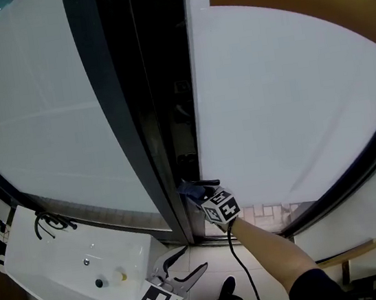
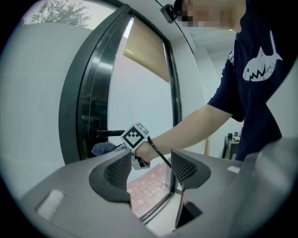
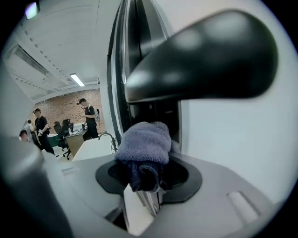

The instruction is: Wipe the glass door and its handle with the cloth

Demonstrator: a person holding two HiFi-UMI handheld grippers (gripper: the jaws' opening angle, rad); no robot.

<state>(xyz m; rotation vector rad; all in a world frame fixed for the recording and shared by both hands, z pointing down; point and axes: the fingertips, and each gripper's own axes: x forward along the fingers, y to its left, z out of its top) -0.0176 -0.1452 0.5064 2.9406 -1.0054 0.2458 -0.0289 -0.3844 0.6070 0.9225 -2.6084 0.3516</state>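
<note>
Right hand-held gripper [image 3: 144,175] is clamped on the bunched blue cloth [image 3: 143,142], arm stretched forward and low at the door's edge. Handle [image 3: 205,60] sits just above the cloth, lever lying roughly level. The gap looks tiny, but I can't tell if they touch. The glass door [image 1: 285,97] pane is to the right. Right hand is far nearer. Left hand-held gripper [image 2: 150,172] hangs low near the body, jaws wide apart, empty. Next move probably needs a short lift onto the lever.
</note>
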